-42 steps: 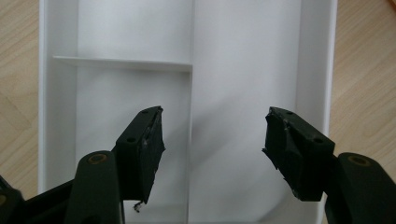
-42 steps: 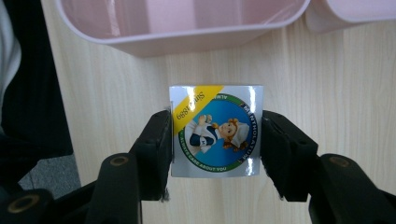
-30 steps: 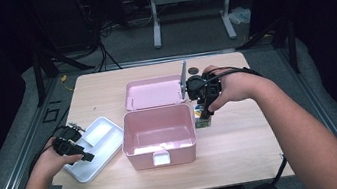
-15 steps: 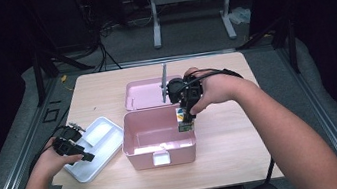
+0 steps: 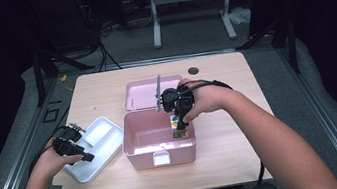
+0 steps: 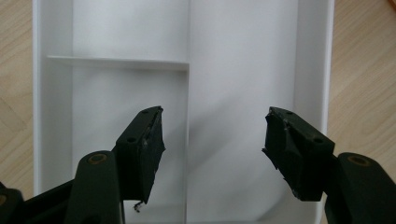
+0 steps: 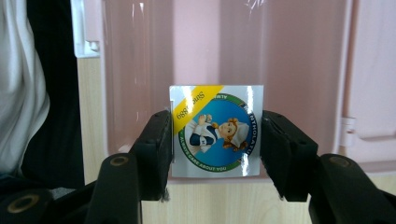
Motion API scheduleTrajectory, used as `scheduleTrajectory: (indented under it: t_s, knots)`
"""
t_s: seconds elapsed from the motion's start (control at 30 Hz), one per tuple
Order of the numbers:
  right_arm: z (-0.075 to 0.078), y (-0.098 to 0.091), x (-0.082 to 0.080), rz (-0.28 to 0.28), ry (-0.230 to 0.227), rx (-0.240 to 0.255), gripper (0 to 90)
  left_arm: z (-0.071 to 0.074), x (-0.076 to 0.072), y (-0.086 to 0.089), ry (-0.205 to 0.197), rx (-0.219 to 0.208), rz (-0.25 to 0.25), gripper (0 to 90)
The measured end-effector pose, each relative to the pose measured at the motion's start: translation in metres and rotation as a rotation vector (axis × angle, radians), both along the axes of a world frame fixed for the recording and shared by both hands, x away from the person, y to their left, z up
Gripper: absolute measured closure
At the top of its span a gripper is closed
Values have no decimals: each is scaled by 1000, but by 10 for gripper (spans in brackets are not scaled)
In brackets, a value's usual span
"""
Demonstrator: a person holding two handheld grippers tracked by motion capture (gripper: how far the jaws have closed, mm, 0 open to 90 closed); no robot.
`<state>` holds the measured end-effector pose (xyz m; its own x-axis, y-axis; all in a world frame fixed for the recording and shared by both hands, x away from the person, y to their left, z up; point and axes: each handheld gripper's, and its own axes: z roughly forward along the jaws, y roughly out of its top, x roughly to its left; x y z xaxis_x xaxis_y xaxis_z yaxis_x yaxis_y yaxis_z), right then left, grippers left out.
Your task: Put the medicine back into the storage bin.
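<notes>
An open pink box (image 5: pixel 141 159) stands at the middle of the table, its lid (image 5: pixel 143 93) lying flat behind it. My right gripper (image 5: pixel 178 122) points down into the box at its right side, shut on a small white carton (image 5: pixel 179 129) with a cartoon label. In the right gripper view both pads press the sides of the carton (image 7: pixel 215 130), with the pink box's inside (image 7: pixel 303 56) behind it. My left gripper (image 5: pixel 85 157) hovers over the white divided tray (image 5: pixel 104 134). In the left gripper view it (image 6: pixel 212 149) stands open above the tray (image 6: pixel 243 70), nothing between the jaws.
The tray lies at the table's front left, close beside the pink box. A small dark hole (image 5: pixel 193 70) marks the table's far edge. Bare wood (image 5: pixel 246 153) lies right of and in front of the box. A metal stand (image 5: pixel 188 0) is on the floor beyond.
My right hand has carried the carton left and down, from over the box's right rim to inside the pink box. The left hand has stayed over the tray.
</notes>
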<state>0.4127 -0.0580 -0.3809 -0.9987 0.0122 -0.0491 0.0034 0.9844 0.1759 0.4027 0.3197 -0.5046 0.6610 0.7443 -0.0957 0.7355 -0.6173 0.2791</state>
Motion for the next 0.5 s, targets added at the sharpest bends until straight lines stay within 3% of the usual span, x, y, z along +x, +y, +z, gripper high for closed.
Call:
scheduleTrajectory:
  t_s: [0.2, 0.5]
  knots:
    - [-23, -1, 3, -22, 8, -5, 460, -1, 0, 0, 4, 1, 2, 372]
    - [-43, -1, 5, -40, 6, -3, 460, -2, 0, 0, 9, 10, 2, 372]
